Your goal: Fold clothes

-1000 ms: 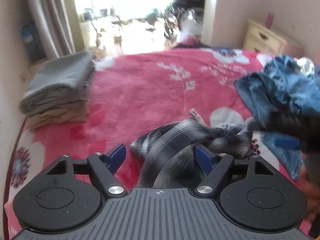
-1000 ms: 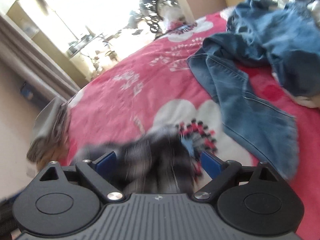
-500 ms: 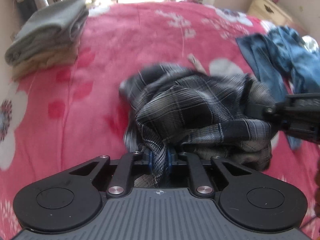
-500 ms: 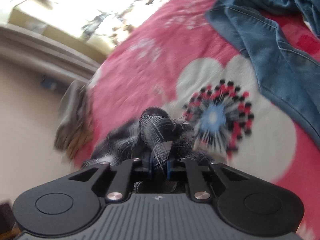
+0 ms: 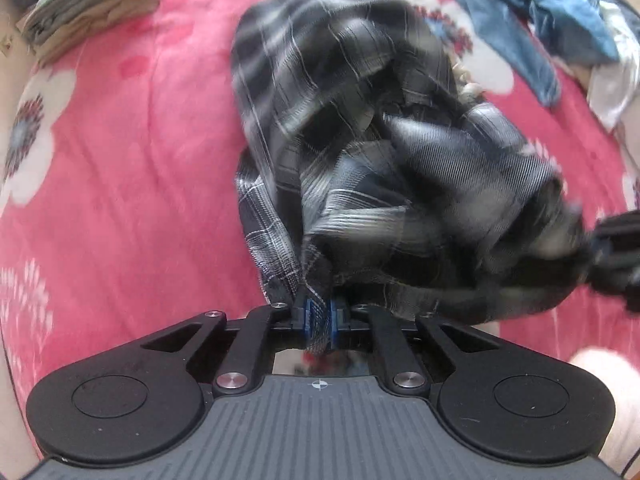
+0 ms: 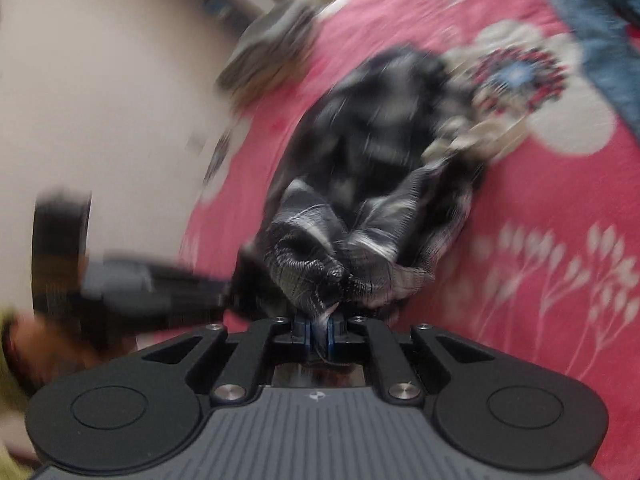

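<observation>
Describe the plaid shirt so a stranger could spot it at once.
On the pink floral bedspread, look mid-bed, between the folded stack at the far left and the jeans at the far right. The plaid shirt is the crumpled black, grey and white one, the only garment pinched by both the left gripper and the right gripper.

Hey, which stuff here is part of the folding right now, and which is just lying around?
In use:
plaid shirt
left claw, shut on it
right claw, shut on it

Lying about:
folded stack
jeans
white garment
bedspread
</observation>
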